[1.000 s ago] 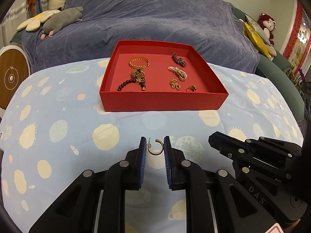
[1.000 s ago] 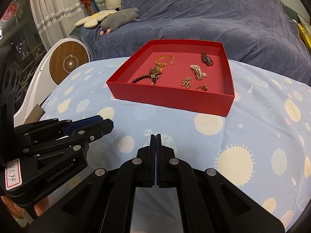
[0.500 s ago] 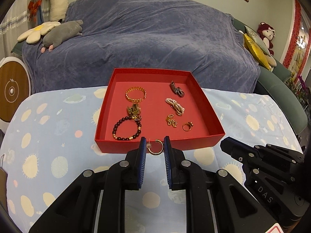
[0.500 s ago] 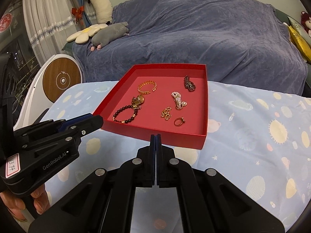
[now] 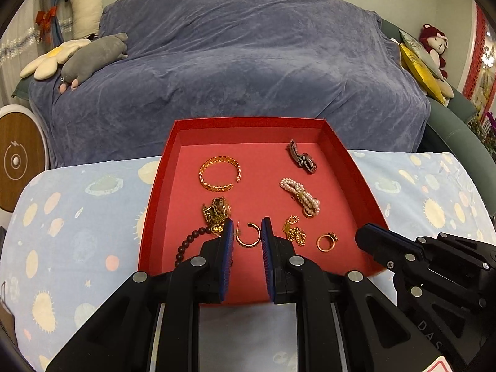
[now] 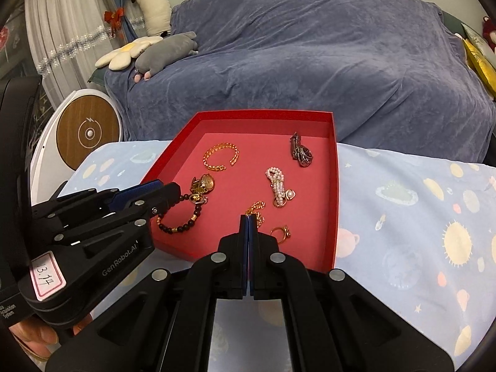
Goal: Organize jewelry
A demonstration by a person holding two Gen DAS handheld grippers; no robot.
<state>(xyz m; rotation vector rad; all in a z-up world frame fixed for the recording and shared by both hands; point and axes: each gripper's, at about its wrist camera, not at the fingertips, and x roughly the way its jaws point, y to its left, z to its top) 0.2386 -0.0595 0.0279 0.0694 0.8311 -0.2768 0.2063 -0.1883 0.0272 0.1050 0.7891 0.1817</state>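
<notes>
Now left gripper (image 5: 247,237) grips hoop earring (image 5: 249,235) — above red tray (image 5: 155,186).

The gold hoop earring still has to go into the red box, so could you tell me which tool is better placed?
Left. The left tool holds the earring over the red box; the right tool is shut, empty.

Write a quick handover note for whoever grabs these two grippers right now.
Left gripper: jaws shut on a gold hoop earring, held over the red tray.
Right gripper: jaws shut, empty, at the tray's near edge.
In the tray: gold bangle, watch, dark bead bracelet, pearl piece, dark clip, gold chain, ring.
Left: release the earring onto bare tray floor.
</notes>
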